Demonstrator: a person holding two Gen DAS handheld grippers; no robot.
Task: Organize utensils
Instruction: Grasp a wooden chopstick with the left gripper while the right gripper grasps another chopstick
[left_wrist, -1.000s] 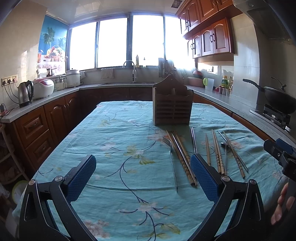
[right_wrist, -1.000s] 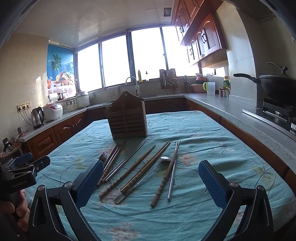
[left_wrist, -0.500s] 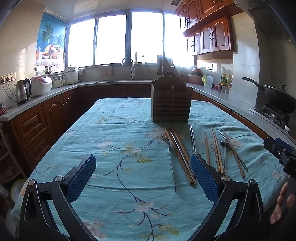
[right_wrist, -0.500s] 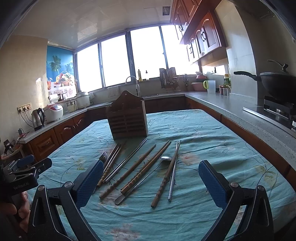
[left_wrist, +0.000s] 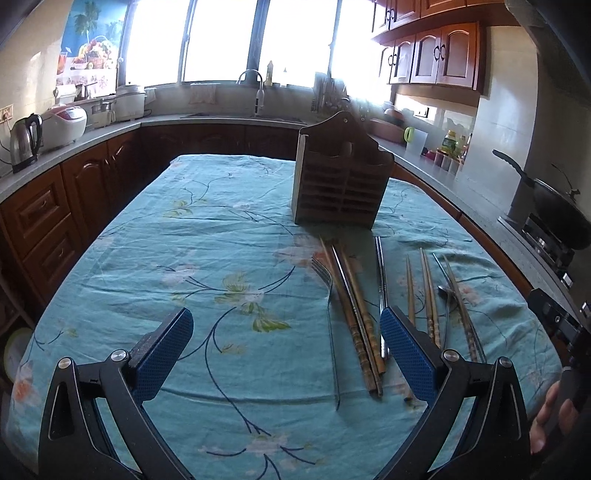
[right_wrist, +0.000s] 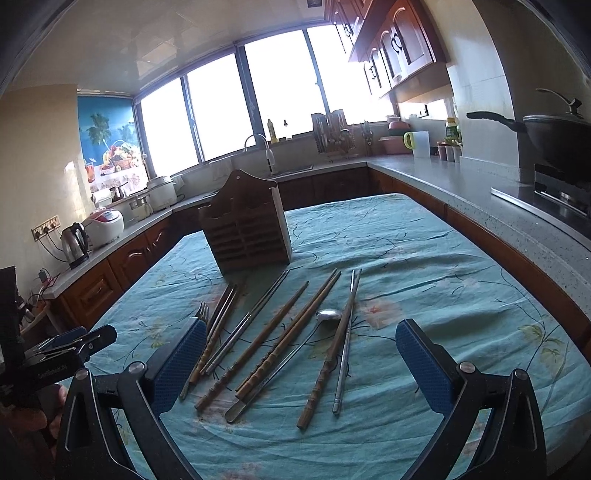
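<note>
On a table covered with a blue floral cloth (left_wrist: 207, 236), nothing has been sorted yet. The wooden utensil holder (left_wrist: 341, 177) stands upright toward the far end, at about 12 o'clock from the right gripper (right_wrist: 301, 360) and 1 o'clock from the left gripper (left_wrist: 286, 350). Its slots appear empty, though the camera angle hides their insides.

The utensils lie loose in a fan just in front of the holder, their tips pointing toward it. That layout probably lets each piece be lifted by its near end and dropped in tip-first or handle-first. In the right wrist view they read from 10 o'clock to 12 o'clock: a fork (right_wrist: 201, 314) lying close against a pair of bamboo chopsticks (right_wrist: 218, 328), metal chopsticks (right_wrist: 251, 321), more bamboo chopsticks (right_wrist: 291, 339), a spoon (right_wrist: 328, 314) with its bowl near the middle of the fan, then a bamboo stick beside a metal one (right_wrist: 347, 332).

Both grippers hover low over the near edge of the table with their jaws spread wide and nothing between the blue pads. The right gripper frames most of the fan, so it seems best placed for the first pick. The left gripper faces mostly bare cloth, with the fork (left_wrist: 325, 273) just inside its right pad.
</note>
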